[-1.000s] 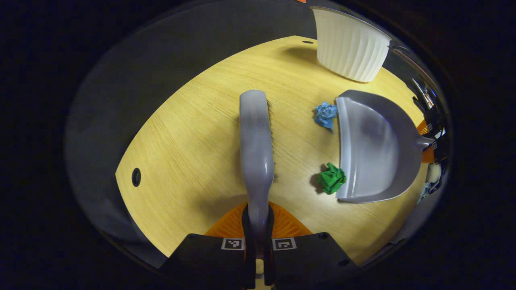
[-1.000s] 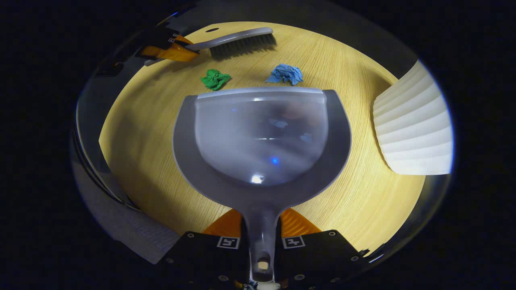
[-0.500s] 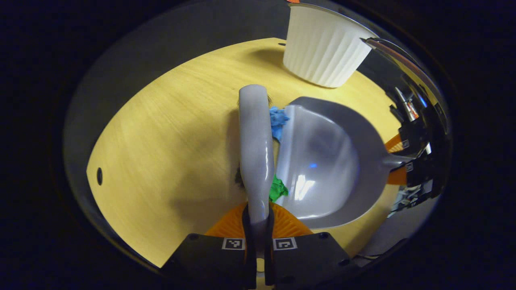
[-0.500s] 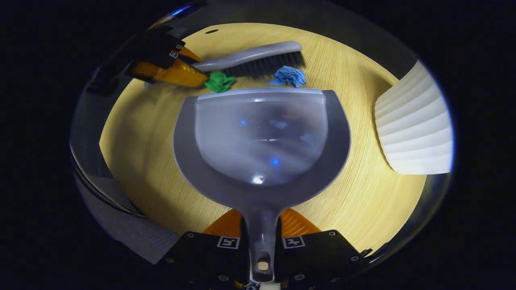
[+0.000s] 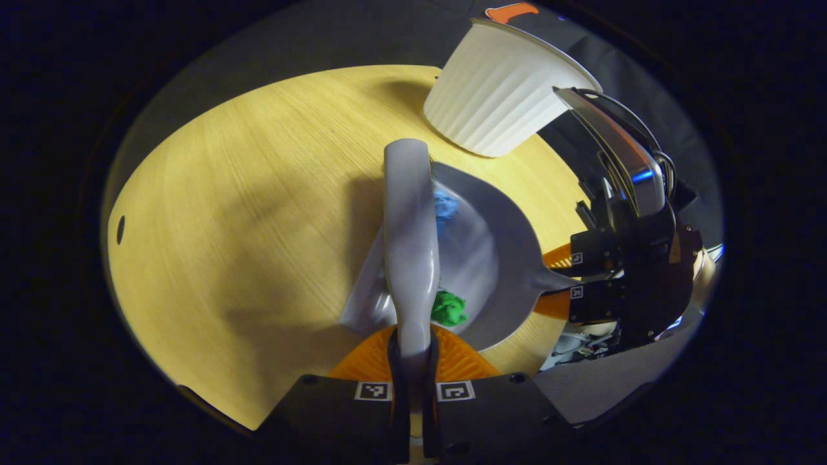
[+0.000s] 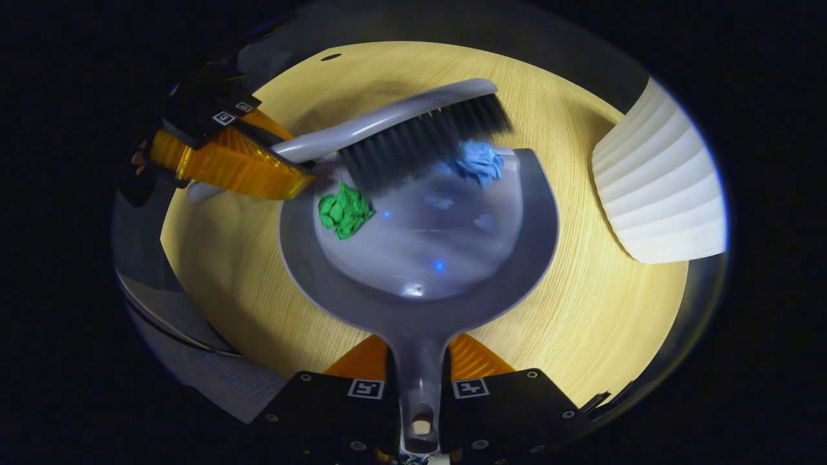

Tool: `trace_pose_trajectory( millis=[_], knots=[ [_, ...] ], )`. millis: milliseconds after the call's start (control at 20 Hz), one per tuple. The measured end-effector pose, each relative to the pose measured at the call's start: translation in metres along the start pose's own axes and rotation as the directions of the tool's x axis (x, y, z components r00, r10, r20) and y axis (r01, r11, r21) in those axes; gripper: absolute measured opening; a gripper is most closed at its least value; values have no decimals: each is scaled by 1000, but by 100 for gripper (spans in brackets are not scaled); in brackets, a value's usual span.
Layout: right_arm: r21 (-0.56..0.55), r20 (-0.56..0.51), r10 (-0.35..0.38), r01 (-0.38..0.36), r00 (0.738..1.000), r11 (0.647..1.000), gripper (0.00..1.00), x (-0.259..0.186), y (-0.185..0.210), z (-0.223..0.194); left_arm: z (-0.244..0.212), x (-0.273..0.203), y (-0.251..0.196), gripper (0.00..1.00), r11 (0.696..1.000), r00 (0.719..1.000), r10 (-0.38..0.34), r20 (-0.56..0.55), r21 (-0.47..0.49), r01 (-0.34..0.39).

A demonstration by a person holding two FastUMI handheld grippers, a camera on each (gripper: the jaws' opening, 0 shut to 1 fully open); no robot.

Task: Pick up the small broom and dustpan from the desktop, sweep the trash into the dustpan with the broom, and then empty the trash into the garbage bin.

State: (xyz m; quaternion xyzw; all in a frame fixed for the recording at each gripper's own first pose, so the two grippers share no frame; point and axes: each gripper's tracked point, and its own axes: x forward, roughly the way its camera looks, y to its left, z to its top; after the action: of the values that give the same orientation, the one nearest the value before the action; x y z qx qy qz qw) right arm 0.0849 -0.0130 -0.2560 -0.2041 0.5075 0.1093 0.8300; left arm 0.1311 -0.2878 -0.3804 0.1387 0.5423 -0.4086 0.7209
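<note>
While the left gripper (image 5: pixel 413 361) had its fingers closed narrow on the handle of the small grey plastic broom (image 5: pixel 409 239), the broom's long axis ran straight away from that gripper in the left gripper view, its head reaching over the mouth of the grey plastic dustpan (image 5: pixel 501 258). Seen from the right gripper view, the broom (image 6: pixel 387 126) lay crosswise, handle toward the left gripper (image 6: pixel 219 158) and dark bristles (image 6: pixel 420 145) pointing down at the dustpan (image 6: pixel 420 258). The right gripper (image 6: pixel 420 394) clamped its fingers on the dustpan's handle, so the pan's long axis led forward from it, open lip farthest away, resting on the pale wooden counter (image 6: pixel 581 323). A crumpled green paper ball (image 6: pixel 344 210) sat inside the pan near its left edge, and a crumpled blue paper ball (image 6: pixel 479 161) lay just within the lip, touching the bristles. From the left gripper view the broom's back hid the bristles and part of both the blue ball (image 5: pixel 444 205) and the green ball (image 5: pixel 449 309). A white ribbed garbage bin (image 6: pixel 659 194) stood on the counter to the right of the pan, its top cut off there. The right gripper (image 5: pixel 620 284) showed dimly past the pan's handle.
</note>
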Motion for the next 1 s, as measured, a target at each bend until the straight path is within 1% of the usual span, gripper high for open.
trace_pose_trajectory(
  millis=[50, 150, 300, 350, 400, 450, 500, 600, 650, 700, 750, 800, 1000],
  knots=[
    [9, 12, -3, 3, 1000, 1000, 24, -1, 1, 1, -1, -7, 8, 11, 999, 999, 35, 26, 0, -35],
    [25, 29, -1, 0, 1000, 1000, 24, -3, -1, 4, 0, -27, 21, 11, 997, 994, 82, 79, -21, -80],
    [66, 43, 25, -28, 999, 997, 24, -12, 0, 8, -6, -58, 52, 11, 982, 972, 184, 144, -67, -176],
    [64, 47, 29, -32, 998, 997, 24, -15, -1, 9, -11, -66, 64, 11, 974, 963, 220, 157, -81, -210],
    [51, 52, 21, -24, 998, 998, 19, -18, -2, 11, -17, -74, 76, 11, 966, 954, 253, 161, -93, -241],
    [41, 59, 16, -18, 998, 999, 24, -22, -3, 13, -25, -78, 84, 12, 957, 946, 283, 161, -106, -269],
    [38, 69, 18, -21, 997, 999, 24, -28, -2, 14, -34, -83, 93, 11, 948, 938, 309, 157, -124, -292],
    [39, 93, 22, -26, 995, 999, 24, -37, -5, 14, -49, -90, 97, 11, 934, 929, 341, 146, -166, -317],
    [29, 101, 12, -15, 995, 999, 24, -39, -8, 15, -52, -93, 95, 11, 927, 925, 354, 141, -186, -326],
    [14, 108, -3, 1, 994, 1000, 29, -45, -10, 16, -54, -94, 100, 11, 921, 921, 364, 137, -203, -334],
    [1, 116, -22, 22, 993, 1000, 24, -52, -12, 17, -54, -91, 99, 11, 915, 918, 373, 132, -217, -341],
    [-5, 126, -35, 36, 991, 999, 24, -62, -12, 21, -54, -91, 99, 11, 910, 917, 378, 127, -230, -344],
    [-1, 160, -41, 42, 986, 999, 24, -83, -11, 38, -48, -81, 94, 11, 902, 915, 384, 122, -260, -343]
  ],
)
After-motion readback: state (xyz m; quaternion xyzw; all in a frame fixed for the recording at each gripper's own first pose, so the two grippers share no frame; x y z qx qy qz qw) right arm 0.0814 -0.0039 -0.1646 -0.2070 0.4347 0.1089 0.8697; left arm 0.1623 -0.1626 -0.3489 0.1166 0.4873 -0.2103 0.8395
